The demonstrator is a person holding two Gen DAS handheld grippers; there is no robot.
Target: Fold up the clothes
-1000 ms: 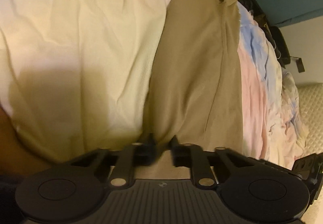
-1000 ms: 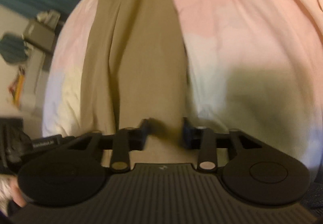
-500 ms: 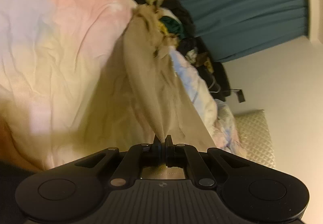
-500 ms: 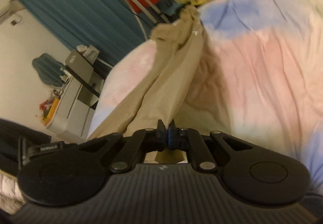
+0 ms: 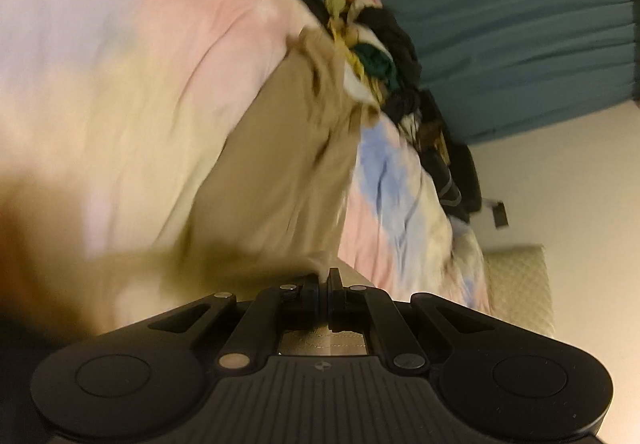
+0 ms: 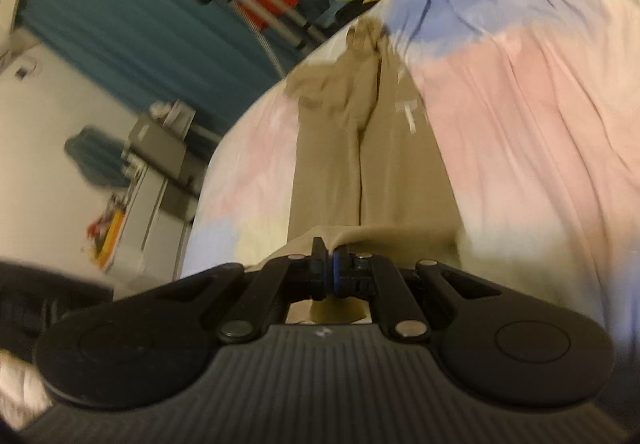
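A pair of tan trousers (image 5: 280, 172) lies lengthwise on a pastel tie-dye bedspread (image 5: 120, 84), waistband at the far end. My left gripper (image 5: 323, 280) is shut on the near hem of the trousers. In the right wrist view the same trousers (image 6: 368, 172) stretch away from me, and my right gripper (image 6: 326, 256) is shut on the near hem, which is lifted and folded over toward the far end. Both views are blurred by motion.
A heap of mixed clothes (image 5: 376, 56) sits at the far end of the bed (image 6: 540, 124). A teal curtain (image 5: 520, 24) hangs behind. A red-and-metal stand (image 6: 264, 0) and a grey cabinet (image 6: 160, 164) stand beside the bed.
Both grippers closed on the trouser hem, lifted it off the bed and carried it forward; the fabric now lies flatter than half a second ago.
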